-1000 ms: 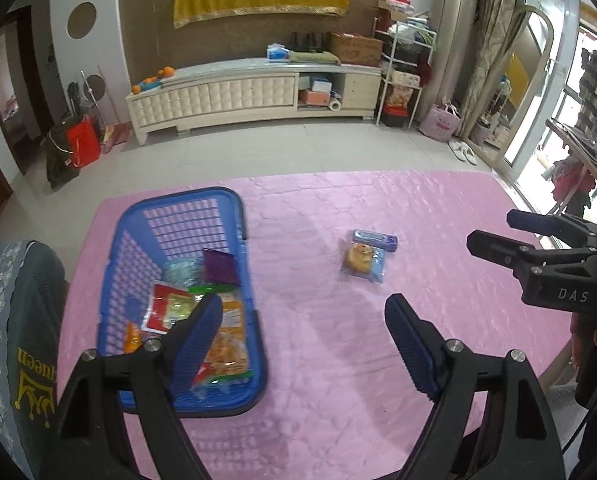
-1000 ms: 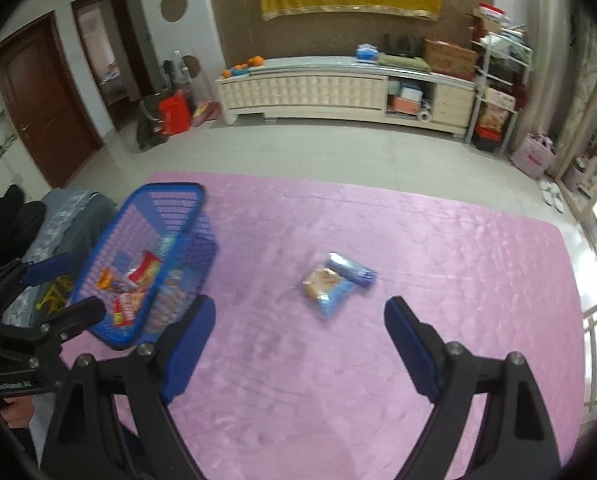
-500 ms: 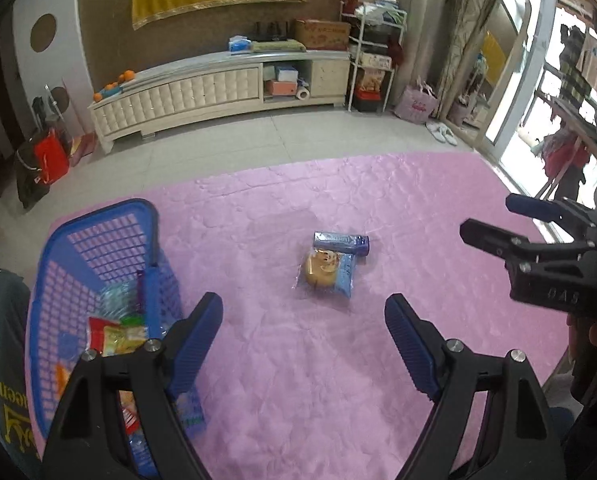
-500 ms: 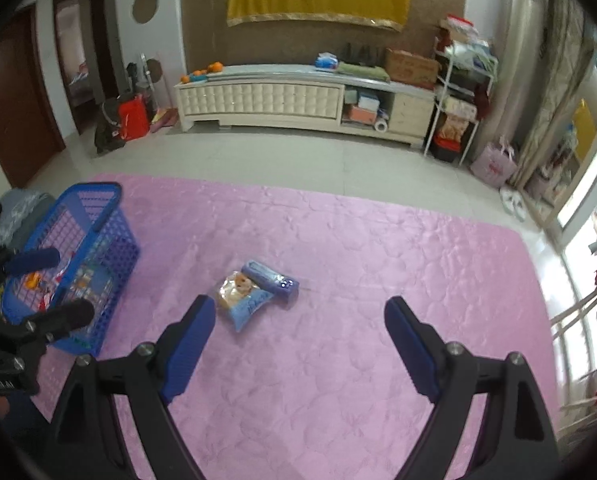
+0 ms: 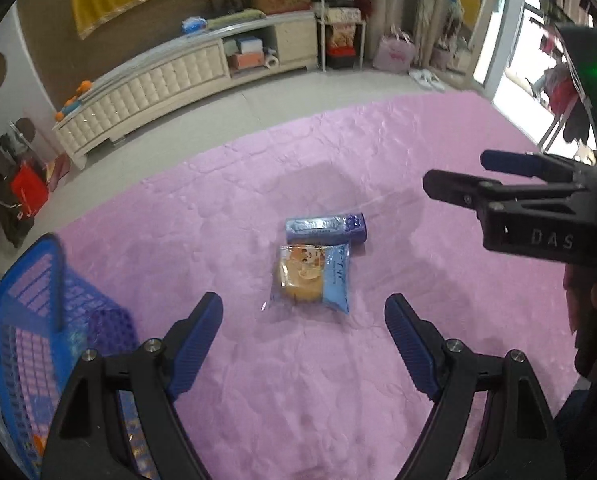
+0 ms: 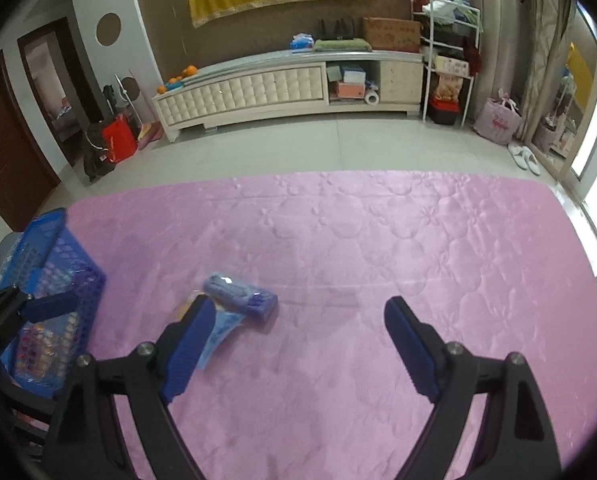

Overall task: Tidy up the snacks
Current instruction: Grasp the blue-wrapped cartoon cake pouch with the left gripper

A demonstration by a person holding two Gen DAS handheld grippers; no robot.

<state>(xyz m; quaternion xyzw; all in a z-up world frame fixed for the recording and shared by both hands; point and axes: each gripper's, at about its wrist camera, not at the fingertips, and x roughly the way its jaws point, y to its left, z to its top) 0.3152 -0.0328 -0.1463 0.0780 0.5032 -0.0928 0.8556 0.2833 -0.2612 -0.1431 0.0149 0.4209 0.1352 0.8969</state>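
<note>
On the table's pink quilted cover (image 5: pixel 226 216), a clear-and-blue packet holding a golden cake (image 5: pixel 312 276) lies touching a purple-blue snack tube (image 5: pixel 325 227) just beyond it. The left claw (image 5: pixel 303 320) hangs spread wide and empty just short of the packet. The right claw (image 6: pixel 296 322) is likewise wide and empty. A blue plastic mesh basket (image 5: pixel 38 280) of snacks sits at the left edge.

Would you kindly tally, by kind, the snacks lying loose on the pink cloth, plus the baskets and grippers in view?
Flat snack packets: 1, the blue cake packet
Snack tubes: 1, the purple tube just beyond it
Baskets: 1, the blue basket, contents too blurred to count
Grippers: 2, left gripper and right gripper, both open and empty
Total: 5
</note>
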